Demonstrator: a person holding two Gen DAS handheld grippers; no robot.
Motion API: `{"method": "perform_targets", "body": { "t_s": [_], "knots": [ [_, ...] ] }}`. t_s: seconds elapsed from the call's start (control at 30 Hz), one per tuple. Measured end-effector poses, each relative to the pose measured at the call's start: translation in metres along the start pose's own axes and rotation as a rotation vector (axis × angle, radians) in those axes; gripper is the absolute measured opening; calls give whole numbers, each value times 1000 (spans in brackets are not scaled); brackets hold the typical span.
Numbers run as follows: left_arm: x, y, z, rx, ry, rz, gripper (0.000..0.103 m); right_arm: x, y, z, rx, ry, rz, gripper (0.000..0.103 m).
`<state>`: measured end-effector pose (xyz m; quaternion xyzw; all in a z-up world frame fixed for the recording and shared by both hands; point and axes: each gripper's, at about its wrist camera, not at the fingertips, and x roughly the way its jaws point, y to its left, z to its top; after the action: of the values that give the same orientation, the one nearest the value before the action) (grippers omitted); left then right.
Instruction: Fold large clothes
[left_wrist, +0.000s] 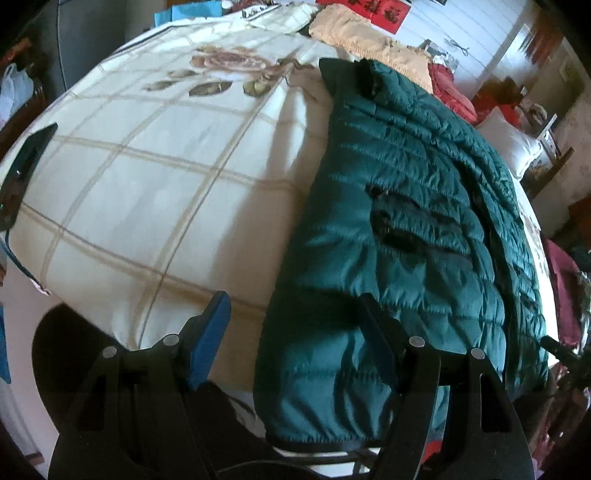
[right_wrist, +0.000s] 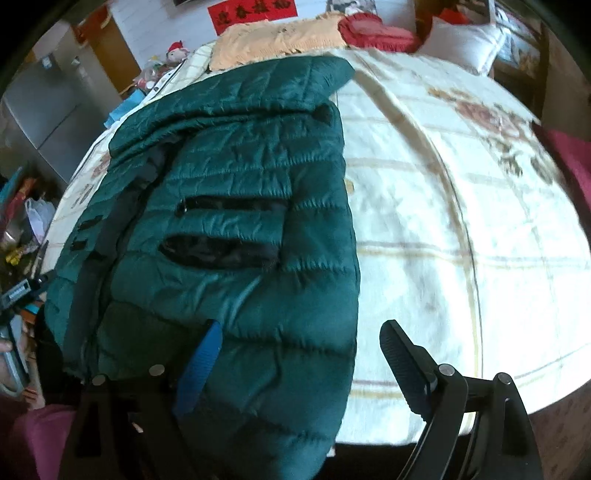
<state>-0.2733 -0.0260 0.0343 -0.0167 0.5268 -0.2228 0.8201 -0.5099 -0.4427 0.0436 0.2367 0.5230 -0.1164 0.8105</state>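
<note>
Your left gripper stood wide apart, one blue pad over the bedspread and the other finger lying against the jacket, with its near hem between the jaws but not pinched. Your right gripper was spread wide too; its blue pad rested on the jacket's near end and its black finger hung over the bare bedspread beside it.

The jacket, a dark green quilted one, lay folded lengthwise on the bed, its long axis running away from you towards the pillows. The near end drooped over the bed's edge and the far end pointed at the headboard wall. In the right view two dark pocket openings crossed it sideways, roughly at its middle, and a dark strip ran along its left side.

The bedspread was cream with tan checks and a printed rose. Beyond the jacket's far end lay an orange blanket, a red cushion and a white pillow. On the wall hung a red banner with dark Chinese characters, too blurred to read. No brand or label showed on the jacket.
</note>
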Motion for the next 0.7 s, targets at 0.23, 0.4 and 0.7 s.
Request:
{"method": "perform_targets", "body": {
  "t_s": [0.23, 0.4, 0.7],
  "knots": [
    [2, -6, -15, 26, 30, -29, 71, 0, -7, -16, 39, 46, 79, 88],
    [5, -11, -13, 40, 41, -35, 71, 3, 1, -22, 40, 75, 175, 88],
    [6, -15, -13, 48, 44, -22, 71, 8, 12, -22, 17, 89, 206, 88]
  ]
}}
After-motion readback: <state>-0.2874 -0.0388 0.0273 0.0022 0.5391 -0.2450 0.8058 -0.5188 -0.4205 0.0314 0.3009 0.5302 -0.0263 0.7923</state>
